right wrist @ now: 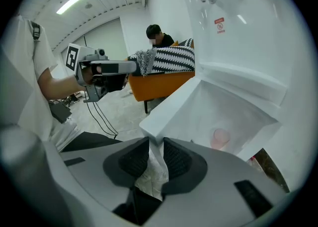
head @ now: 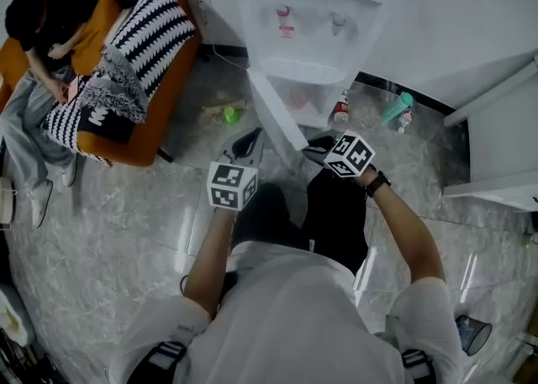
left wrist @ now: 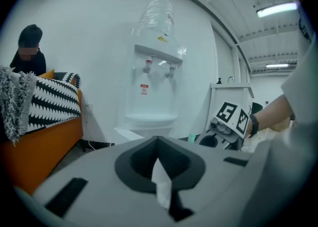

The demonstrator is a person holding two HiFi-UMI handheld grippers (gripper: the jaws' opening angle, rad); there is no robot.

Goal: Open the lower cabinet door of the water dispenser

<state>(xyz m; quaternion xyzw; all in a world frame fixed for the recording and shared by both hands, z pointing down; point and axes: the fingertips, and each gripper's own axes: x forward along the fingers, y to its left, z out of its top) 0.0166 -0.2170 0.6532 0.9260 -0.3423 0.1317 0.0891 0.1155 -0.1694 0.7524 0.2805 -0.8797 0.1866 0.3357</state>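
Observation:
The white water dispenser (head: 324, 4) stands against the wall. Its lower cabinet door (head: 276, 118) is swung out towards me, and the compartment behind it holds a pink cup (right wrist: 220, 136). My right gripper (head: 324, 149) is at the door's free edge. In the right gripper view the door's (right wrist: 174, 107) corner sits between the dark pads, with the right gripper (right wrist: 155, 144) shut on it. My left gripper (head: 246, 145) hovers left of the door, apart from it. Its jaws meet with nothing between them in the left gripper view (left wrist: 158, 144).
An orange sofa (head: 160, 113) with a black-and-white striped blanket and a seated person is at the left. A red-labelled bottle (head: 340, 110) and a green bottle (head: 397, 108) stand on the floor right of the dispenser. A white cabinet (head: 496, 147) is at the far right.

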